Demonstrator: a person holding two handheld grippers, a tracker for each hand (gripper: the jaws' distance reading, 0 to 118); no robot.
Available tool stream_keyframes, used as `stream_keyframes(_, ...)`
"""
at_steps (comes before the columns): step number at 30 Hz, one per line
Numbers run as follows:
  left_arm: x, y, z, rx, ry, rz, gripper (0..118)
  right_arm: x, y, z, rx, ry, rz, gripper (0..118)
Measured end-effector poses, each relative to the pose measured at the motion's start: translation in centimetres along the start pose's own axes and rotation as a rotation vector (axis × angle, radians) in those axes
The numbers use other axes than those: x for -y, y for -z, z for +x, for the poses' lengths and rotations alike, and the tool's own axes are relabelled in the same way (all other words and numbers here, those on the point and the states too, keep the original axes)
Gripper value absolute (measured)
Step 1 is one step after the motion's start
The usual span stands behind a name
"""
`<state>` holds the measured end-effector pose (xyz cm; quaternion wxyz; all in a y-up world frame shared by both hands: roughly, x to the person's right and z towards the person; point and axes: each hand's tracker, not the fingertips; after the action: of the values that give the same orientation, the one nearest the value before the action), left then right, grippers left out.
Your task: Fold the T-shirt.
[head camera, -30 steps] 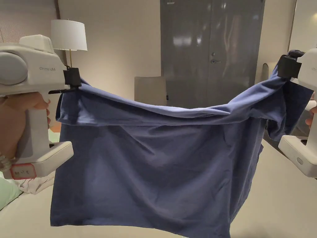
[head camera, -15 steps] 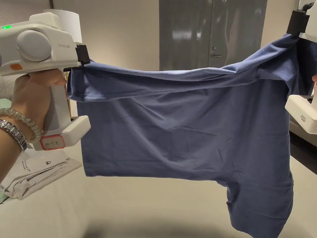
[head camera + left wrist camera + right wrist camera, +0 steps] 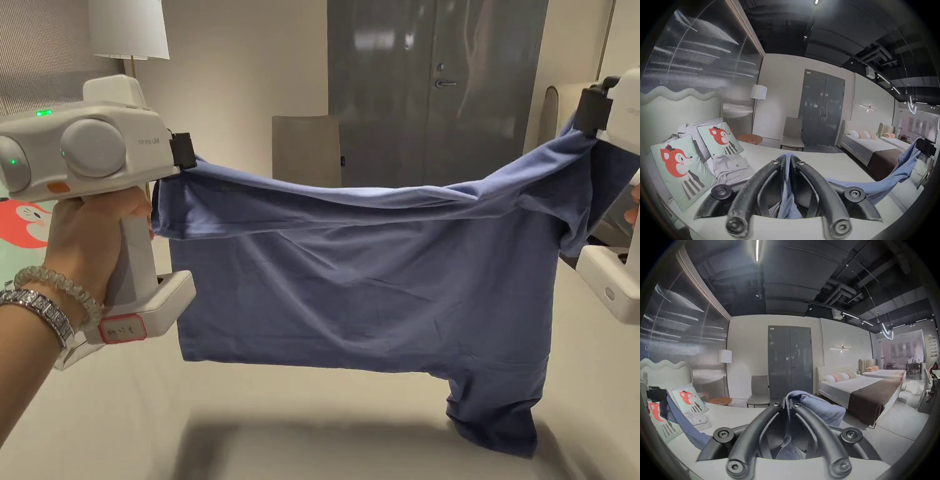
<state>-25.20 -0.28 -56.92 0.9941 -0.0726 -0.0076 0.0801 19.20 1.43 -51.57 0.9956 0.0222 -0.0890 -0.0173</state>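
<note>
Blue T-shirt (image 3: 350, 281) hangs in the air above the bed (image 3: 312, 431), stretched btwn both grippers. Left gripper (image 3: 786, 160) pinches one top corner, jaws pressed on cloth; right gripper (image 3: 786, 400) pinches the other, w/ a bunch of fabric spilling over it. Lower right corner droops near the bed. Judgement: keep top edge taut & level, lower evenly so hem lands flat, no creases.

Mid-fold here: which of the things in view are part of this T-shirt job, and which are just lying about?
Part of the job:
- blue T-shirt, held up over the bed
- left gripper, shut on the shirt
- right gripper, shut on the shirt

Lying about:
- fox pillows
- folded pale garment
- chair
- floor lamp
</note>
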Motion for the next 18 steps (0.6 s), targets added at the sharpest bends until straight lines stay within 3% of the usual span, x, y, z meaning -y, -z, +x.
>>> stream_keyframes(10,5.8,-8.5,-1.1,0.01,0.003,-0.066,3,3.4,-9.6,1.4,-0.007,-0.016,-0.069,4)
stream_keyframes(14,9.2,-12.6,-1.8,0.033,0.008,-0.112,3,5.5,-14.5,1.6,-0.019,-0.06,-0.113,4)
stream_keyframes(18,13.2,-16.9,-2.3,0.012,0.058,-0.154,3,7.6,-19.2,2.2,-0.04,-0.04,-0.159,4)
